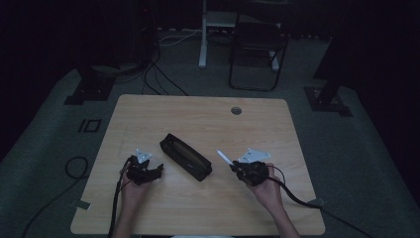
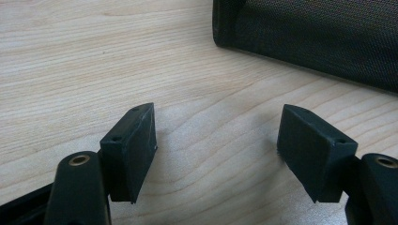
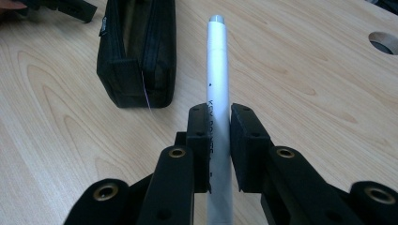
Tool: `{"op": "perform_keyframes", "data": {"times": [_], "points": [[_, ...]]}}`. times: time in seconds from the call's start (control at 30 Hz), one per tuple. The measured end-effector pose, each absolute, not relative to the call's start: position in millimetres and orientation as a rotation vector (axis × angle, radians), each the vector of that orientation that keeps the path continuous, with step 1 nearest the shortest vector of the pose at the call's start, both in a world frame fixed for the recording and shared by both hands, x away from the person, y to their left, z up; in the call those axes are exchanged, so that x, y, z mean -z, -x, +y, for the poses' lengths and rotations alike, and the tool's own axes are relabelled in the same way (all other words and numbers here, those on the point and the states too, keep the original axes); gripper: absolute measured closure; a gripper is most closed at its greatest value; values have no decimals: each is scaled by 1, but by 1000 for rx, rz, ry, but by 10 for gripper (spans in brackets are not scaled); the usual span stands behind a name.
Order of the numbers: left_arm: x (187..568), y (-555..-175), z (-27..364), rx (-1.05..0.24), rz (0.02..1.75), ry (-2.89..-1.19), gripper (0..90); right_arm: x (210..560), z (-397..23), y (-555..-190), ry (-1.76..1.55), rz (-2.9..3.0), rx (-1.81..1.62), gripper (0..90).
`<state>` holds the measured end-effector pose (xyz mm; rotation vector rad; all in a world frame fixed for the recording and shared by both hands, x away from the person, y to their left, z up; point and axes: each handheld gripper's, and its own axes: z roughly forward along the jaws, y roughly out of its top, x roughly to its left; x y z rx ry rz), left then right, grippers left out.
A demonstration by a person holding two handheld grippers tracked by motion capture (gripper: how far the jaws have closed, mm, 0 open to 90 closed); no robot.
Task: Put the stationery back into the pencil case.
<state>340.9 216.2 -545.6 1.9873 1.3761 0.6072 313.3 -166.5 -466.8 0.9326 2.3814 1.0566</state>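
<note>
A black zippered pencil case [image 1: 185, 156] lies slantwise in the middle of the wooden table [image 1: 198, 116]. My right gripper [image 1: 236, 168], to the case's right, is shut on a white pen [image 3: 218, 84]; the pen sticks out past the pads towards the case [image 3: 136, 51] and is lifted off the wood. My left gripper [image 1: 157, 170] rests to the case's left, open, with only bare wood between its pads [image 2: 136, 145]. A corner of the case [image 2: 309, 37] lies just beyond them.
A round cable hole [image 1: 236, 110] sits near the table's far edge, also at the upper right of the right gripper view as the hole [image 3: 385, 42]. Beyond the table stand a dark chair [image 1: 257, 49] and a white post [image 1: 203, 34]; cables trail over the floor.
</note>
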Motion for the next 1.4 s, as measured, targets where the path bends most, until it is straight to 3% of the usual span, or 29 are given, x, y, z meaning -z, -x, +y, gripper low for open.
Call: {"op": "perform_keyframes", "data": {"times": [1.4], "points": [[545, -341, 216, -608, 1376, -1989, 293, 436, -150, -314, -861, 2340, -1136, 785]]}}
